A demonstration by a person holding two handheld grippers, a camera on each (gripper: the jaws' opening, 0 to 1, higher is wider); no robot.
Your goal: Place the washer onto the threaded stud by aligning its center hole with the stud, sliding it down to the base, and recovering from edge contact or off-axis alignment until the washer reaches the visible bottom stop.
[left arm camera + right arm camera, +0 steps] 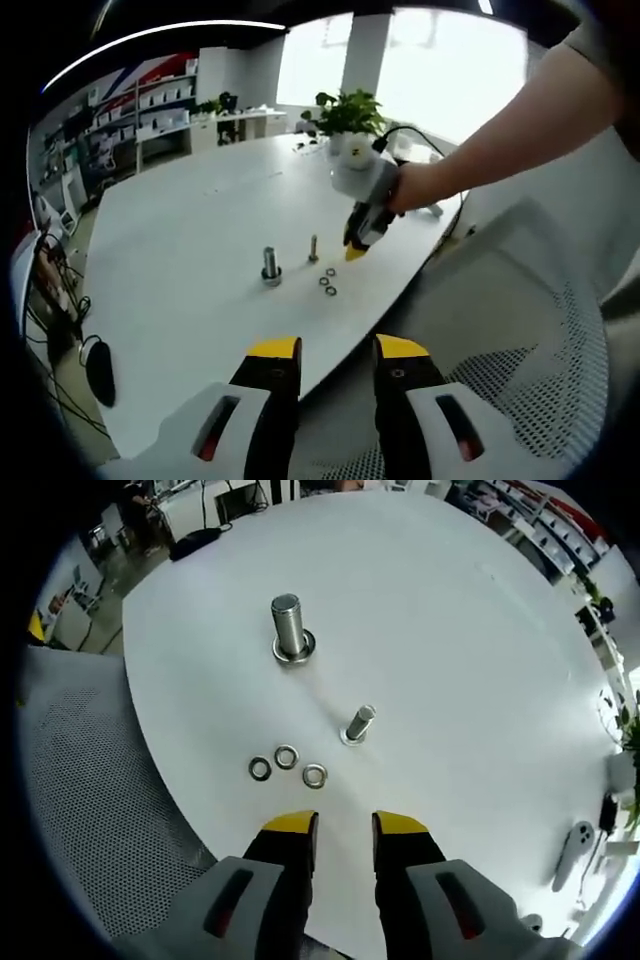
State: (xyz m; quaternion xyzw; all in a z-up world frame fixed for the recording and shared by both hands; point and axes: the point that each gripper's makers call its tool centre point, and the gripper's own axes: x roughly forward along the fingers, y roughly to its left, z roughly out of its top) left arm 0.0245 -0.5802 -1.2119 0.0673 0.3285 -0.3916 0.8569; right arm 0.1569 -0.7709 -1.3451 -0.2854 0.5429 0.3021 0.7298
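Our right hand-held gripper (pixel 344 825) hovers, jaws apart and empty, just short of three washers (pixel 286 757) lying loose on the worktop (pixel 450 630); the thin stud (pixel 358 723) beyond stands bare; the left hand-held gripper (pixel 337 352) hangs back, also apart; nothing is threaded yet.

Three washers (pixel 286 764) on table (pixel 450 630); two upright studs: one thick (pixel 289 630), one thin (pixel 358 724). One potted plant (pixel 347 120).
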